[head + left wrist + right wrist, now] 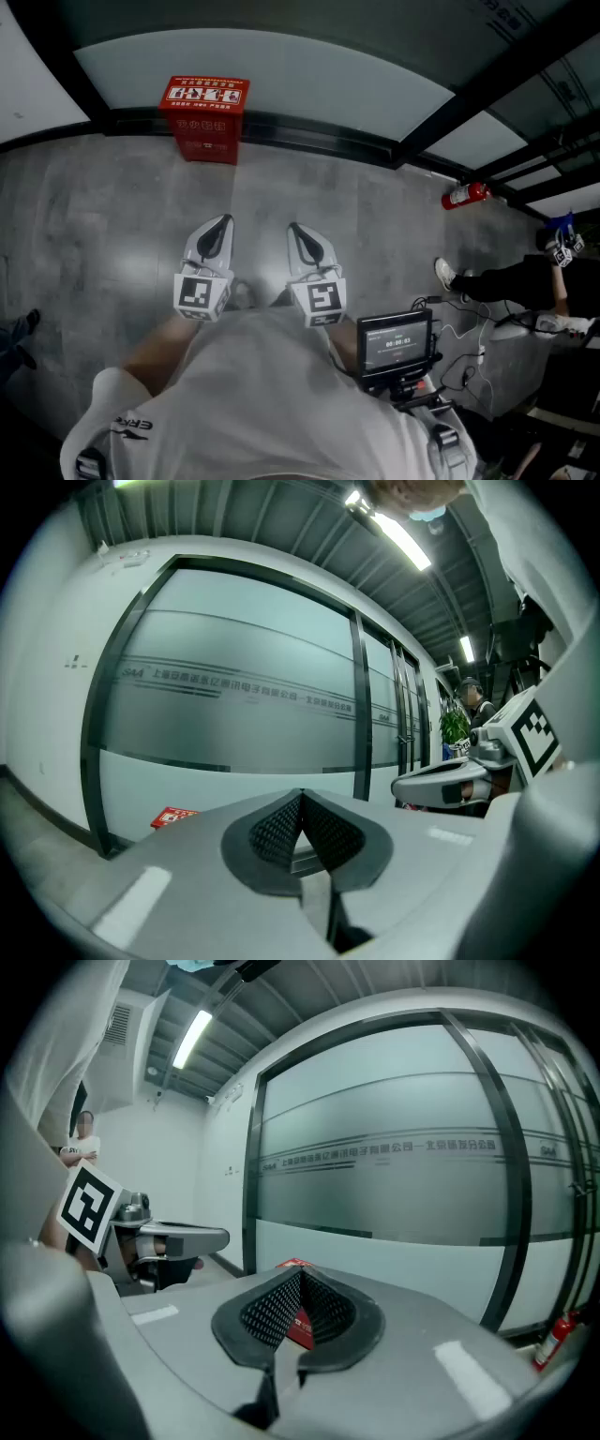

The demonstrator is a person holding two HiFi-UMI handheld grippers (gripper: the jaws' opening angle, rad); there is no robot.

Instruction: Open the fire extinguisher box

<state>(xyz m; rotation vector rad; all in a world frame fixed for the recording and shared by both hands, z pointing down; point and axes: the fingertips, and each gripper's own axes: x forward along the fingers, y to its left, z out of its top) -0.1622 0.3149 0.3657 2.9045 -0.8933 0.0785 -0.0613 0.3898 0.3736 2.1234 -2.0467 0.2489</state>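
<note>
Right tool (closed), fire extinguisher box ahead

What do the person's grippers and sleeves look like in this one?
Both the left gripper and right gripper have pale grey, tapering shells with black mesh-textured pads on the jaws. Each carries a white cube with black square markers. The person wears a white short-sleeved shirt.
</note>
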